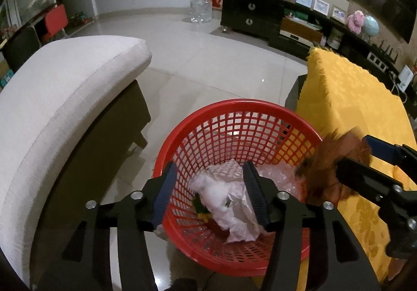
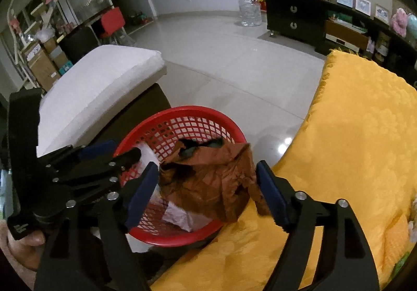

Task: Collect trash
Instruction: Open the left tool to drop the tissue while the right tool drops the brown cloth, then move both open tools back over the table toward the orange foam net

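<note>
A red mesh basket (image 1: 234,111) stands on the floor between a sofa and a yellow-covered table. It holds crumpled white paper (image 1: 229,199) and clear plastic. My left gripper (image 1: 211,197) is open and empty right above the basket. My right gripper (image 2: 208,194) is open with a crumpled brown wrapper (image 2: 211,181) between its fingers, over the basket rim (image 2: 182,110). The wrapper also shows in the left wrist view (image 1: 328,160), at the basket's right edge. The left gripper (image 2: 109,158) shows at the left of the right wrist view.
A beige sofa cushion (image 1: 60,98) lies to the left. The yellow tablecloth (image 1: 349,108) covers a table to the right. A dark TV cabinet (image 1: 250,17) and a large water bottle (image 1: 200,4) stand at the far wall. Tiled floor (image 1: 208,56) lies beyond.
</note>
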Available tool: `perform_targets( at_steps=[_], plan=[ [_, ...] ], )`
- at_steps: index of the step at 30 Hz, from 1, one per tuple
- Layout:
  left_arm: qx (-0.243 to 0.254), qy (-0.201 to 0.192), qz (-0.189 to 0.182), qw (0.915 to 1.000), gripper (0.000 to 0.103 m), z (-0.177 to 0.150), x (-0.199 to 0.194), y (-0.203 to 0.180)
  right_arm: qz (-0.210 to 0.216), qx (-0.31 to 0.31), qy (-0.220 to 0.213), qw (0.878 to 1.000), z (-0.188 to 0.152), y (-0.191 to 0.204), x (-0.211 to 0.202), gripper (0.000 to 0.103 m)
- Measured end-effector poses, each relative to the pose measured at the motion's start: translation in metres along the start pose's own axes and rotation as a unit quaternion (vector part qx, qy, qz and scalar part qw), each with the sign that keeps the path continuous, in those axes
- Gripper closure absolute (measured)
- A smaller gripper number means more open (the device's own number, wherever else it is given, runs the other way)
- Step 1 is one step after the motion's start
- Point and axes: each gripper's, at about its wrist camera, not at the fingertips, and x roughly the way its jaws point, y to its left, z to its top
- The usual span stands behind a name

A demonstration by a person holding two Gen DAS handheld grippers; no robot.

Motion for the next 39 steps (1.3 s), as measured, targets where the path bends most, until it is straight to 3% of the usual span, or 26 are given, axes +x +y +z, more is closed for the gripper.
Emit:
perform_targets(
  at_steps=[18, 39],
  plan=[
    [-0.025, -0.046, -0.006, 0.9986, 0.035, 0.011, -0.026, 0.001, -0.039, 0.011, -0.043, 0.998, 0.000, -0.019, -0.032, 0.027],
    [0.029, -0.105, -0.046, 0.9929, 0.027, 0.011, -0.061, -0.058, -0.146, 0.032, -0.120, 0.981, -0.016, -0.064, -0.113, 0.027]
  ],
)
